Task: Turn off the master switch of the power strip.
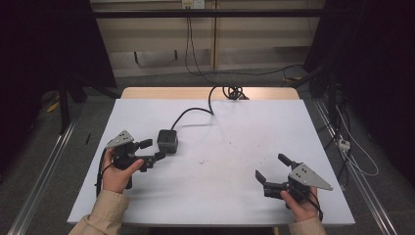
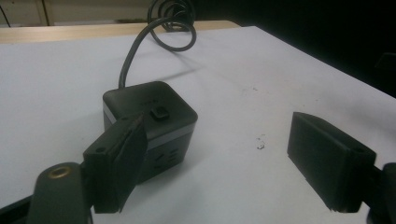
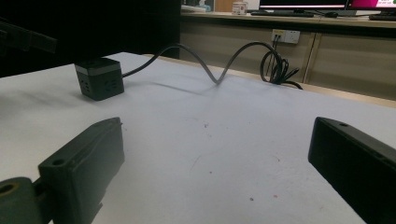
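A dark power cube [image 1: 167, 141] sits on the white bench [image 1: 235, 161], left of centre. Its cord [image 1: 193, 112] runs back to a coil [image 1: 234, 91] at the far edge. The left tool [image 1: 152, 150] is open, just beside the cube; in the left gripper view one jaw overlaps the cube's front corner, contact unclear. The right tool [image 1: 272, 169] is open, well apart from the cube, near the bench's front right.

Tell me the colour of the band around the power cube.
Light grey, on the dark grey power cube; the left gripper view shows it best.
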A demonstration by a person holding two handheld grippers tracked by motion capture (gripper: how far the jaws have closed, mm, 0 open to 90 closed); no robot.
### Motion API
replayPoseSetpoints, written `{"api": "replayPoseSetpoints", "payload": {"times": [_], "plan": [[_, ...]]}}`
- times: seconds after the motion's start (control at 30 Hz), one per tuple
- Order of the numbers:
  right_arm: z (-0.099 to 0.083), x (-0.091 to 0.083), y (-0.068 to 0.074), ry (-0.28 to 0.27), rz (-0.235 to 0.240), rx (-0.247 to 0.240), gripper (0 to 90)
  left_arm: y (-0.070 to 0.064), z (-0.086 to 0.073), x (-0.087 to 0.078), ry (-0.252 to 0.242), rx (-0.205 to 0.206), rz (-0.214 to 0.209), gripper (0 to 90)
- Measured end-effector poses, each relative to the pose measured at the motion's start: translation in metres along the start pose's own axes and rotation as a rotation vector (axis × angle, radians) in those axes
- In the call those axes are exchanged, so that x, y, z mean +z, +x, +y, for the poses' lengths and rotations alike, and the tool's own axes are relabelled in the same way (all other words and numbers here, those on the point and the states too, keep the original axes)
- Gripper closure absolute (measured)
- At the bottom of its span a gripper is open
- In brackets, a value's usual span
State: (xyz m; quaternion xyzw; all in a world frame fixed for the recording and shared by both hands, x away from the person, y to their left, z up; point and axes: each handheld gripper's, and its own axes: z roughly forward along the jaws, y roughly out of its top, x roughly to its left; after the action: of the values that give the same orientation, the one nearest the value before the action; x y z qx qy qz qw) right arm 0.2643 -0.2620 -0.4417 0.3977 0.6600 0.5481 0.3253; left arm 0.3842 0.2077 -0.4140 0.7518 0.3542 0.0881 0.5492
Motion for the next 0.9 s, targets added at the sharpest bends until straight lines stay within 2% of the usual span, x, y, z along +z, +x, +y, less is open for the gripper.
{"api": "replayPoseSetpoints", "payload": {"times": [0.07,0.27,0.53,0.9], "plan": [[0.0,0.0,0.0,0.0,0.0,0.0,3.1,0.0,-0.001,-0.001,-0.003,-0.003,-0.013,18.1],[0.0,0.0,0.0,0.001,-0.002,-0.001,3.1,0.001,-0.004,-0.004,-0.002,0.005,-0.016,16.6],[0.0,0.0,0.0,0.001,-0.002,-0.001,3.1,0.001,-0.012,-0.009,0.03,0.024,0.004,14.9],[0.0,0.0,0.001,0.003,-0.003,0.0,3.1,0.002,-0.021,-0.017,0.03,0.034,0.017,14.3]]}}
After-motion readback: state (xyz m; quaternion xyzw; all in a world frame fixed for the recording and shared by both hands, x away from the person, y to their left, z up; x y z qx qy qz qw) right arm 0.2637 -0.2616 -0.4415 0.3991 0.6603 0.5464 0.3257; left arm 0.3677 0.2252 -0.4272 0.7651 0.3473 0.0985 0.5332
